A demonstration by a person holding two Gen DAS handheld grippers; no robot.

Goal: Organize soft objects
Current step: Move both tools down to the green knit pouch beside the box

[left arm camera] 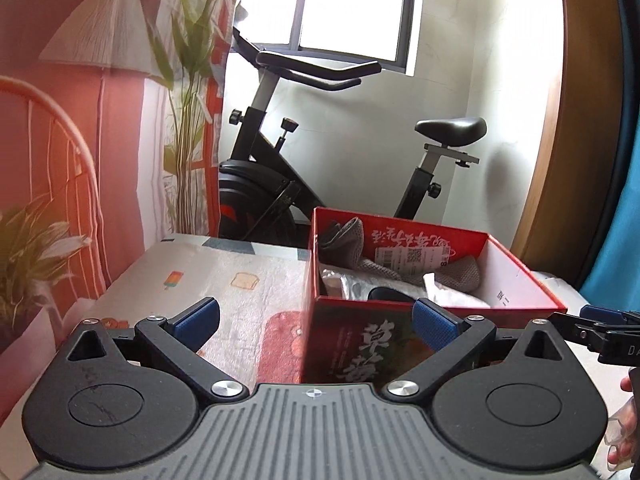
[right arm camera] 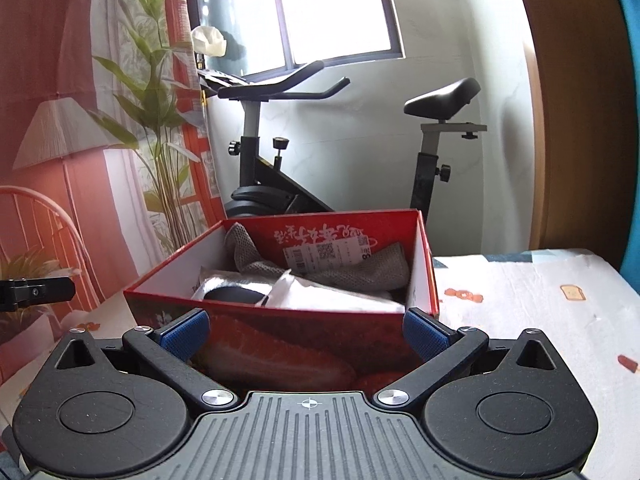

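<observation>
**Both claws spread wide before the red box**

Our left claw [left arm camera: 316,322] is spread and holds nothing; the red box [left arm camera: 360,344] sits ahead, slightly right. Our right claw [right arm camera: 306,334] is spread too, box straight ahead. Grey cloths [right arm camera: 360,272] lie inside among plastic bags [right arm camera: 320,294]. We could catch the near wall when reaching in and shove the box away.

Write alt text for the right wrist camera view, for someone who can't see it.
An open, empty right tool faces a red box holding gray knit cloth and plastic-wrapped items. An exercise bike stands behind, under a window.
</observation>
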